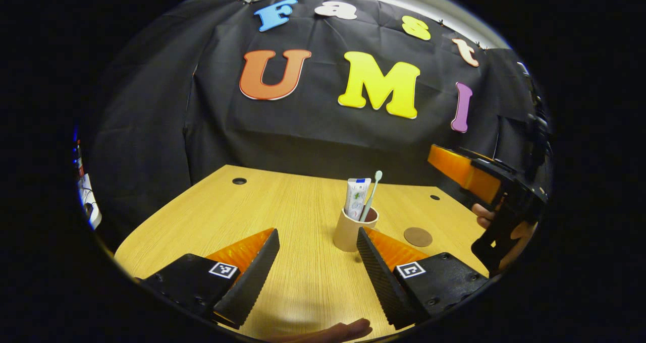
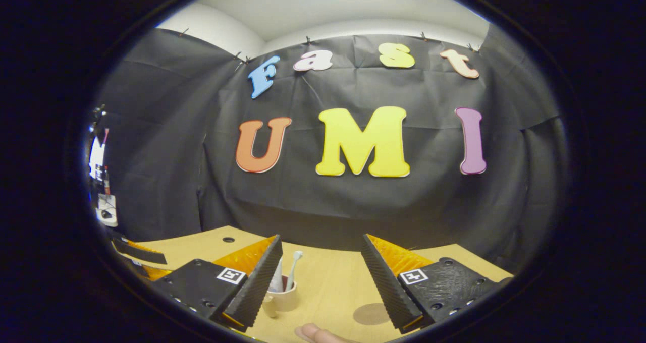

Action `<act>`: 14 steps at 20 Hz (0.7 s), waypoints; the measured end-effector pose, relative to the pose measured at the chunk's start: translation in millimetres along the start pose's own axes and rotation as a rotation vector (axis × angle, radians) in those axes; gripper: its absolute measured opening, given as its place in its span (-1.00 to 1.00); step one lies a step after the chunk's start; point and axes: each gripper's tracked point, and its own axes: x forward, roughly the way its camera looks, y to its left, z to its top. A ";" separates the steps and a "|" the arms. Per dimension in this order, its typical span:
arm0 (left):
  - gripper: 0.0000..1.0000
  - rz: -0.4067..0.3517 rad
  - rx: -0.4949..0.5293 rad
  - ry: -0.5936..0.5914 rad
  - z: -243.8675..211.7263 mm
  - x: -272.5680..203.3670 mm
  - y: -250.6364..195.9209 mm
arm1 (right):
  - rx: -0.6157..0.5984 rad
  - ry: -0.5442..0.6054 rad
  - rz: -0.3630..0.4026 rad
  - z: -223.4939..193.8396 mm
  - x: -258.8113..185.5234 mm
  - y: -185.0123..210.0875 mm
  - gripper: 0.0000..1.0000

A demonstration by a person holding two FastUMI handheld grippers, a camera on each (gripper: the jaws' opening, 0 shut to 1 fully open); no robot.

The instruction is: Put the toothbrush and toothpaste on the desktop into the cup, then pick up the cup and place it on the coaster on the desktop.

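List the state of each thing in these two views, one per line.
Toothbrush: upright in the cup, head up.
Toothpaste: standing in the cup.
Cup: upright on the desktop, not on the coaster.
Coaster: bare, beside the cup.
Left gripper: open, holding nothing.
Right gripper: open, holding nothing.
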 end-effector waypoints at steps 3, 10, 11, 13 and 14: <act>0.96 -0.005 0.002 0.070 10.4 18.4 -15.7 | -0.028 -0.012 -0.027 3.5 -22.2 -23.6 0.89; 0.95 0.010 0.042 0.344 -9.8 73.2 -44.5 | 0.003 0.002 -0.024 -2.4 -80.0 -59.8 0.89; 0.96 0.001 0.034 0.396 -14.6 79.6 -51.2 | 0.009 -0.002 -0.028 -2.9 -88.5 -67.2 0.89; 0.96 0.021 0.027 0.467 -17.0 90.8 -57.0 | 0.015 -0.013 -0.049 -5.6 -105.0 -84.7 0.89; 0.96 0.032 0.022 0.507 -19.4 96.2 -59.1 | 0.006 -0.016 -0.063 -8.5 -112.7 -95.0 0.89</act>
